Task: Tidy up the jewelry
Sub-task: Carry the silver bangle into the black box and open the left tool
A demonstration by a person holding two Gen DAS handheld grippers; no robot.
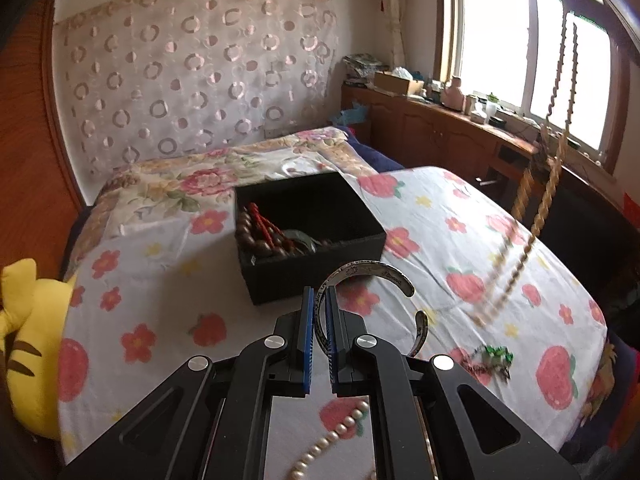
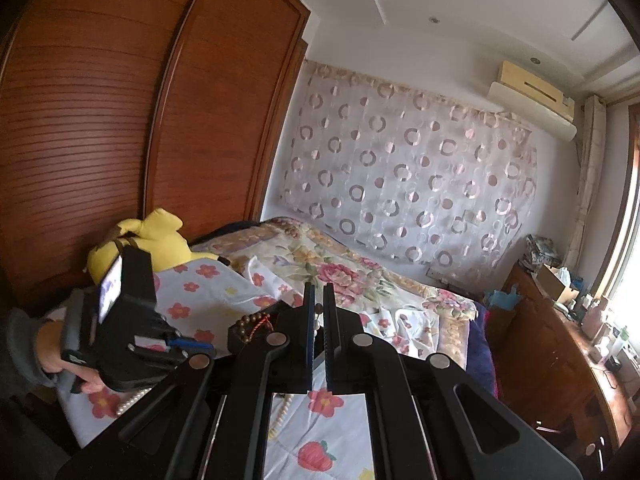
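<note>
The left gripper [image 1: 319,294] pinches a silver cuff bracelet [image 1: 362,276] near the black box [image 1: 308,236] on the bed [image 1: 460,232], the right gripper [image 2: 319,292] pinches a twisted gold chain [image 1: 536,220]; both likely need carrying over the box.

A box [image 1: 312,236] was set on the bed [image 1: 460,240], near its middle. Beaded strands [image 1: 260,236] were piled in the box's left part. A cuff bangle [image 1: 368,300] was held above the sheet just before the box. A pearl string [image 1: 332,436] was laid nearer still, a small bead cluster [image 1: 490,358] to its right. A plush toy [image 1: 28,336] was propped at the bed's left edge, against the wardrobe [image 2: 120,120].
</note>
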